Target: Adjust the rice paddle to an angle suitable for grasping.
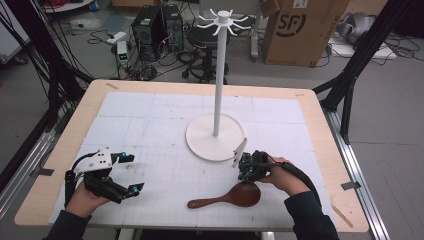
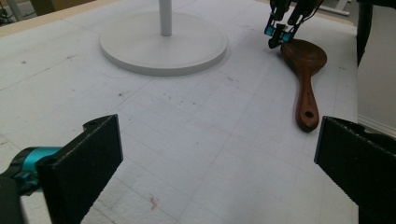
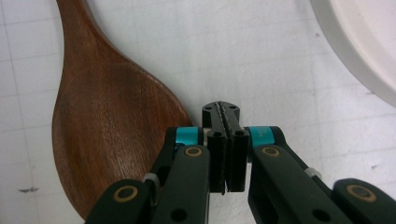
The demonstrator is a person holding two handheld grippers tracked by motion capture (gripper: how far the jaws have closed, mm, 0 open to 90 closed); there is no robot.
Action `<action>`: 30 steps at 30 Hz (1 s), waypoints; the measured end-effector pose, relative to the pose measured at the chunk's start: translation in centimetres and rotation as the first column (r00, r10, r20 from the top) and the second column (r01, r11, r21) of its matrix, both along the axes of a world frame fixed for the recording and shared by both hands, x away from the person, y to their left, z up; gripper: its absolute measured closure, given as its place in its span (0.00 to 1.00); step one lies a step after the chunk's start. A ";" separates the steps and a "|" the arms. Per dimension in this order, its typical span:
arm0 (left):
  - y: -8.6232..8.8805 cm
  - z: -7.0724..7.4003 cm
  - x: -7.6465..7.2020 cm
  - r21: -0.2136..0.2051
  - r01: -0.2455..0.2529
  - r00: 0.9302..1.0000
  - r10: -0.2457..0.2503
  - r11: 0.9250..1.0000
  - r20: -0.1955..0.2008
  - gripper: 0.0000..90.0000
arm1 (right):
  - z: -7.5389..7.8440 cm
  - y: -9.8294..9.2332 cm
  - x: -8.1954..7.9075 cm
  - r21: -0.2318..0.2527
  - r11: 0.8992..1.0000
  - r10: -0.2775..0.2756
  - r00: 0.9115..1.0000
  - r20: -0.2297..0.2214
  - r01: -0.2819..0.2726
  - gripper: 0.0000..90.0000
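Probably lab: cabled computer towers [image 1: 156, 25]

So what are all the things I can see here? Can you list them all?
brown wooden spoon: one, dark brown, lying flat on the mat near the front, bowl by the right tool
white hook stand with round base: one, white, upright at the middle of the mat
white gridded mat: one, white, covering the tabletop
light wooden table: one, pale wood, under the mat
cardboard box: one, brown, on the floor behind the table
black stool: one, black, behind the table
left tool: one, black and teal, jaws open, front left
right tool: one, black and teal, jaws shut, beside the spoon's bowl
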State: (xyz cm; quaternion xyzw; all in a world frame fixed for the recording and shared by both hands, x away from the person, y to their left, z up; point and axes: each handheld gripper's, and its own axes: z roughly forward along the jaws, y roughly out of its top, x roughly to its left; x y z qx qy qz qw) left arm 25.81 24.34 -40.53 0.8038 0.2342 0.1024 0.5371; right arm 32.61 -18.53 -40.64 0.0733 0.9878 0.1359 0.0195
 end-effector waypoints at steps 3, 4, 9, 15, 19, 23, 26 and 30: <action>0.0 0.0 0.0 0.002 0.000 1.000 0.000 1.000 0.001 0.02 | 0.6 0.0 -0.3 0.021 1.000 -0.001 1.000 0.006 0.001 1.00; 0.0 0.0 0.0 0.003 0.000 1.000 0.000 1.000 0.000 0.02 | 0.6 0.0 -0.3 0.021 1.000 -0.001 1.000 0.006 0.001 1.00; -0.1 0.0 0.0 0.003 0.000 1.000 0.000 1.000 -0.002 0.02 | 1.7 1.1 -1.2 0.035 0.999 0.037 0.999 0.026 -0.038 1.00; -0.1 0.0 0.0 0.003 0.002 1.000 -0.002 1.000 -0.002 0.02 | 1.9 2.9 -2.4 0.048 0.994 0.102 0.995 0.013 -0.103 1.00; 0.0 0.0 0.0 0.001 0.000 1.000 0.000 1.000 -0.001 0.02 | 1.9 4.1 -3.3 0.072 0.984 0.163 0.987 0.002 -0.163 1.00; 0.0 0.0 0.0 0.004 0.001 1.000 -0.001 1.000 -0.002 0.02 | 1.8 5.0 -4.0 0.097 0.976 0.201 0.979 -0.037 -0.196 1.00; 0.0 0.0 0.1 0.007 0.001 1.000 -0.001 1.000 -0.004 0.02 | 1.3 5.6 -4.3 0.092 0.970 0.232 0.971 -0.058 -0.227 1.00; 0.0 0.0 0.1 0.005 0.001 1.000 -0.001 1.000 -0.003 0.02 | 0.9 6.2 -4.7 0.090 0.963 0.261 0.963 -0.073 -0.254 1.00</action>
